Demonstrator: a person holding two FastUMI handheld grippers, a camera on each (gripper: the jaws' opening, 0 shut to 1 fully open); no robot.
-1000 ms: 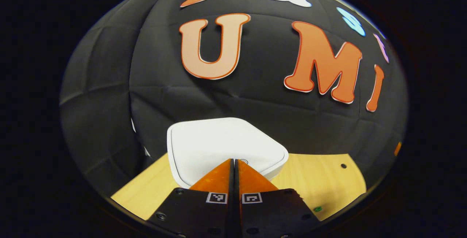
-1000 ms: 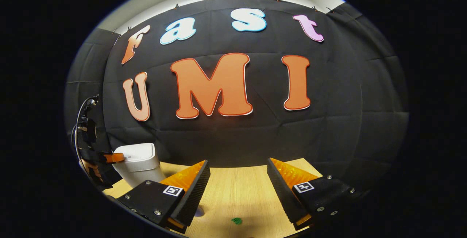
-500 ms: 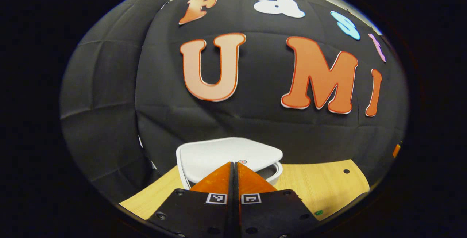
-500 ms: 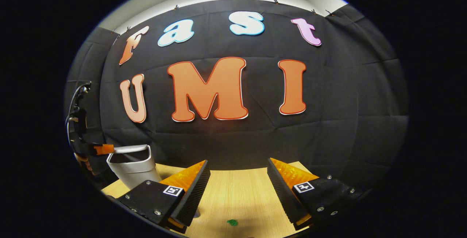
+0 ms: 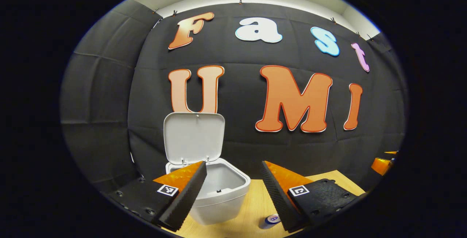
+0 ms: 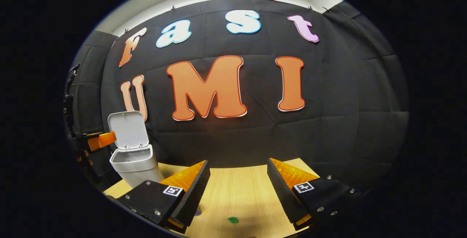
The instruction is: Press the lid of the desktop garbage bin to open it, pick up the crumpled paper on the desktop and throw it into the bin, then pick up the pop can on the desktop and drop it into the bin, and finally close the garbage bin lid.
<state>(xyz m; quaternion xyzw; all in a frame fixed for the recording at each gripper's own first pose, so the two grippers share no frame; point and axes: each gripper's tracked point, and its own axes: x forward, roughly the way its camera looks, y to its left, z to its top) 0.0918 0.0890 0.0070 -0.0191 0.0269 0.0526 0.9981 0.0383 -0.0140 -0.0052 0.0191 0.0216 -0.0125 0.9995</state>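
A: Bin (image 5: 219, 198) status: white, sitting at the back left of the wooden table (image 5: 328, 181), just in front of the booth wall. Lid (image 5: 193, 137) stands upright on its rear hinge, mouth fully exposed, nothing visible in the part of the interior on show.

B: So step one reads as done. Which step is in hand?

A: Judging by the layout, the paper pickup. The crumpled paper is the next target (location not established). Pop can (image 5: 269, 221) lies on the table just right of the bin base, part hidden by a finger of the left gripper (image 5: 233, 190).

B: Finger states?

A: Left gripper: fingers spread wide, nothing between them, raised in front of the bin. Right gripper (image 6: 237, 188): likewise wide and empty, over bare table to the right of the bin, a small green mark (image 6: 232, 220) on the wood below.

B: Next move calls for?

A: Finding the paper, descending with fingers apart, closing gently, since crumpled paper should compress easily.
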